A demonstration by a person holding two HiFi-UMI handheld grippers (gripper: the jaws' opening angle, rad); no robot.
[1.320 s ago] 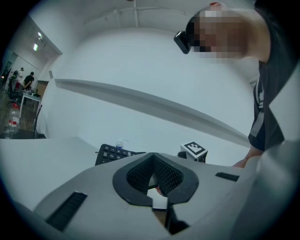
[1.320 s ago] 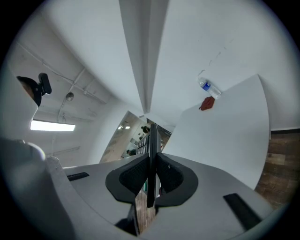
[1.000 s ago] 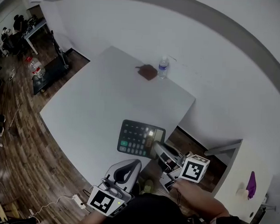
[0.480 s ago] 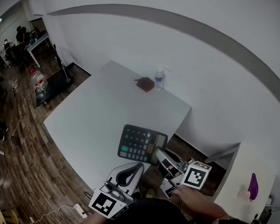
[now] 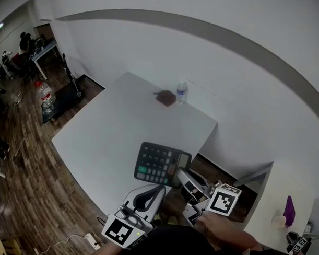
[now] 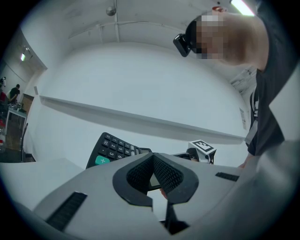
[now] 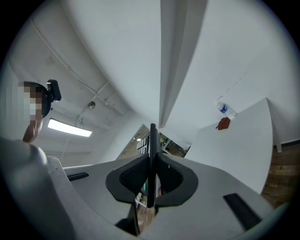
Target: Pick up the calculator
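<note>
A black calculator (image 5: pixel 161 163) with a green key hangs in the air over the near right corner of the white table (image 5: pixel 123 123). My right gripper (image 5: pixel 181 177) is shut on its right edge. In the right gripper view the calculator (image 7: pixel 152 159) shows edge-on, pinched between the pads of that gripper (image 7: pixel 151 173). My left gripper (image 5: pixel 160 190) is just below the calculator, its fingertips together and holding nothing. From the left gripper view the calculator (image 6: pixel 112 147) is seen past the closed tips (image 6: pixel 152 157).
A small water bottle (image 5: pixel 181 92) and a brown object (image 5: pixel 165 98) stand at the table's far edge by the white wall. Wooden floor lies to the left, with furniture and people far off. A white unit (image 5: pixel 282 196) stands to the right.
Both grippers have risen a little, and the right one has carried the calculator higher above the table. The grip on it is unchanged.
</note>
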